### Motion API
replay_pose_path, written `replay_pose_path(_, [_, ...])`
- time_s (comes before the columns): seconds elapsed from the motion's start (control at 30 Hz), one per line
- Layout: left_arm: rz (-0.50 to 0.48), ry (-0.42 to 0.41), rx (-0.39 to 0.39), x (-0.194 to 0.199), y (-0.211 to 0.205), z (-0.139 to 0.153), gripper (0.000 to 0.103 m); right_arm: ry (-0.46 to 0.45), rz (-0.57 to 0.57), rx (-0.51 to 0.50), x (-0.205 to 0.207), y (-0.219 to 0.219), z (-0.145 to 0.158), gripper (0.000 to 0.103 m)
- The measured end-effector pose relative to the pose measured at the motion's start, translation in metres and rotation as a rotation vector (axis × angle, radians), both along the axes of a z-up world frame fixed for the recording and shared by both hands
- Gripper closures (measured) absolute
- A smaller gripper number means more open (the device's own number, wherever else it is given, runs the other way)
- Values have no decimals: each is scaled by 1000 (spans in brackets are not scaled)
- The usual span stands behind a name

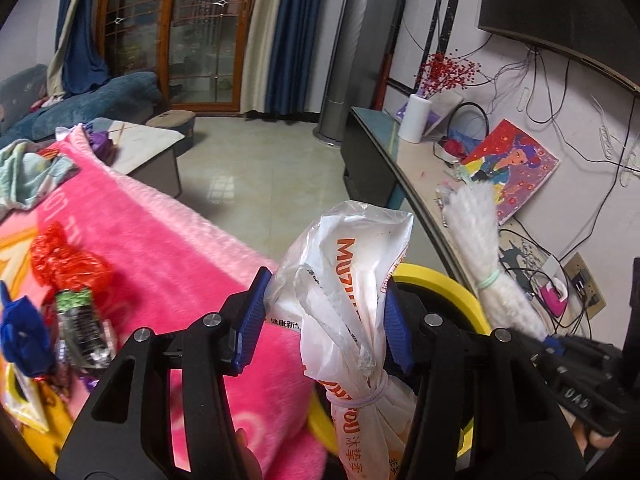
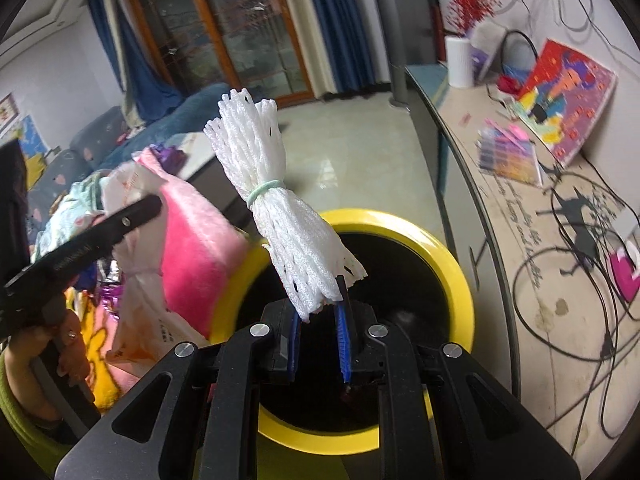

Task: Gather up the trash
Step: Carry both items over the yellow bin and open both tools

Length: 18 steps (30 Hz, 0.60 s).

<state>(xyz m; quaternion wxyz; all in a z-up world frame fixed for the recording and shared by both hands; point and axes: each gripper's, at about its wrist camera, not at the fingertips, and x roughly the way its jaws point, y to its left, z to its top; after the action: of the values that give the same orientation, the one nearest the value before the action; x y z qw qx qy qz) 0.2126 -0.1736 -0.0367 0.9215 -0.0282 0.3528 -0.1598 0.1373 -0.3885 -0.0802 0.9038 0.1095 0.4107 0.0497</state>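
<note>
Above the yellow-rimmed bin point(image 2: 404, 240), your right gripper point(image 2: 318, 332) pinches the foam net bundle point(image 2: 276, 216) upright; left gripper point(image 1: 324, 320), half-spread, clamps the plastic bag point(image 1: 344, 280), seemingly nearer the rim.

A home living room: a blue sofa point(image 1: 92, 96), wood-framed glass doors point(image 1: 168, 36) with blue curtains point(image 1: 288, 32), a wall-mounted television point(image 1: 560, 8), tiled floor point(image 1: 260, 160).

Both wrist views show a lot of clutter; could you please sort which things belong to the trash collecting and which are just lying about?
Part of the job:
- tied plastic bag, clamped in the left gripper
- white foam net bundle, clamped in the right gripper
- yellow-rimmed bin
- red wrapper and crushed bottle on the pink blanket

Just lying about:
- colourful painting
- white vase
- cables
</note>
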Motion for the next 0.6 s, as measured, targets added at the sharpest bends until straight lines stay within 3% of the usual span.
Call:
replay_pose_path(0.27, [-45, 56, -46, 14, -22, -14, 54, 107, -48, 40, 3, -12, -25, 83])
replay_pose_path(0.33, [-46, 64, -55, 17, -25, -16, 44, 121, -57, 46, 4, -13, -28, 65])
replay_pose_path(0.37, [-43, 70, -59, 19, -25, -17, 41, 127, -59, 43, 5, -13, -29, 62])
replay_pose_path(0.43, [-44, 82, -79, 19, -23, -18, 23, 128, -70, 35, 4, -13, -30, 57])
replay_pose_path(0.5, [-46, 88, -97, 17, -19, -18, 17, 116, -83, 35, 5, -16, -28, 49])
replay_pose_path(0.6, [-37, 91, -105, 14, -14, -17, 12, 83, -98, 27, 3, -17, -23, 48])
